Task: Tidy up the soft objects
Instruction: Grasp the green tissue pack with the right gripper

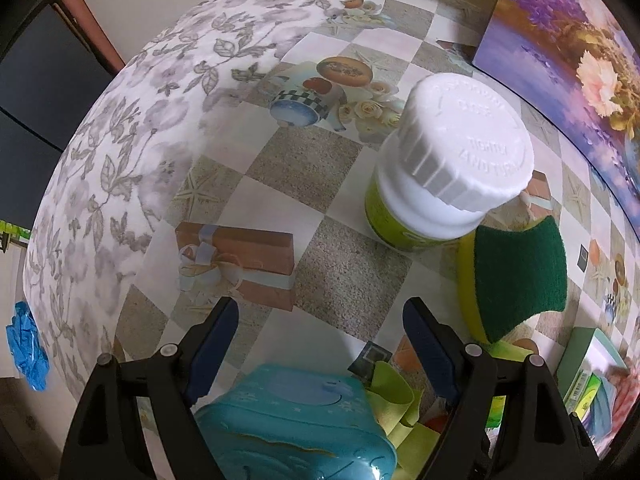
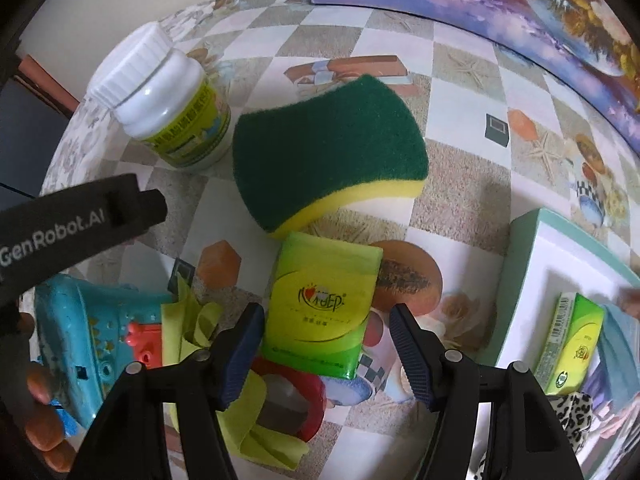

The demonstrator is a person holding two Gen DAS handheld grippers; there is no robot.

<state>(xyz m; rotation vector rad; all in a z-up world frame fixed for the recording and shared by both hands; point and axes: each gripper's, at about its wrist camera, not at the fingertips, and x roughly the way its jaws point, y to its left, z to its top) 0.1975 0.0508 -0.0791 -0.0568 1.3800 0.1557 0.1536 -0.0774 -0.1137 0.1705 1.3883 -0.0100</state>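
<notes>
Spread right gripper [image 2: 326,326] flanking green plastic tissue packet [image 2: 320,308], ungripped; left gripper [image 1: 320,320] also spread. Risk: snagging yellow-green ribbon [image 2: 192,320] alongside.

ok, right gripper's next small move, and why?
Probably ease the right gripper forward and close on the green plastic-wrapped tissue pack: it lies on the table between the open jaws, and a matching pack already sits in the white tray.
</notes>
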